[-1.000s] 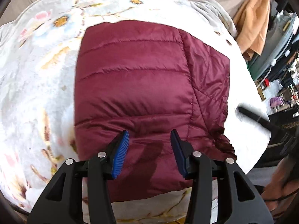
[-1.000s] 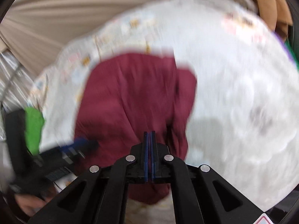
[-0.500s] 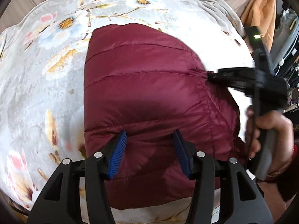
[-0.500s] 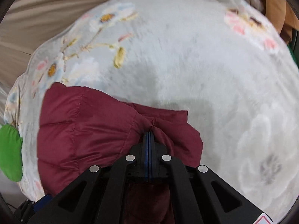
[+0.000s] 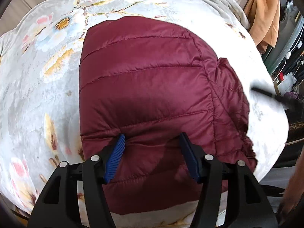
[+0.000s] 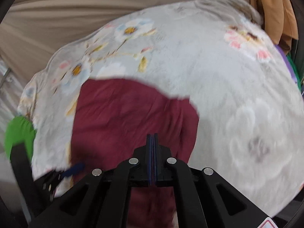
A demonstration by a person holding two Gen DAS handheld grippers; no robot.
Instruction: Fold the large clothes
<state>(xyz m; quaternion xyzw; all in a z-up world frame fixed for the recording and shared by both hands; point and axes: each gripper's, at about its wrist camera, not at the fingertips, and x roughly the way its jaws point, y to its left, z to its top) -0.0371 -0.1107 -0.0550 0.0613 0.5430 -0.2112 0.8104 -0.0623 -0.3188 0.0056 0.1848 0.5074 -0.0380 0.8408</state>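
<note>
While your left claw (image 5: 152,152) hangs over the near end of the maroon puffer jacket (image 5: 148,95), its blue pads (image 5: 115,157) stand apart and have just been spreading wider, with the quilted fabric showing below the gap and neither pad pressing on it. Whether the tips touch the jacket, you cannot tell from this angle.

Your right claw (image 6: 153,152) has its pads pressed flat together with nothing caught between them; it points down over the jacket's near right part in a blurred view. From the left wrist view only a thin dark bar of it (image 5: 273,96) shows, out past the jacket's right side over the blanket.

Your jacket lies folded into a compact, roughly rectangular bundle on the floral blanket (image 5: 47,95) that covers the bed. Its smooth quilted panel faces up, and a narrower folded-in section runs down its right side, ending in a gathered, wrinkled edge toward the near right corner. The bundle sits toward the near edge of the bed, with bare blanket to its left, right and far side.

Beyond the blanket's far edge lies beige bedding (image 6: 76,9). An orange garment (image 5: 266,15) hangs past the far right corner. A green patch (image 6: 19,134) on the left claw's handle shows at the left edge of the right wrist view.
</note>
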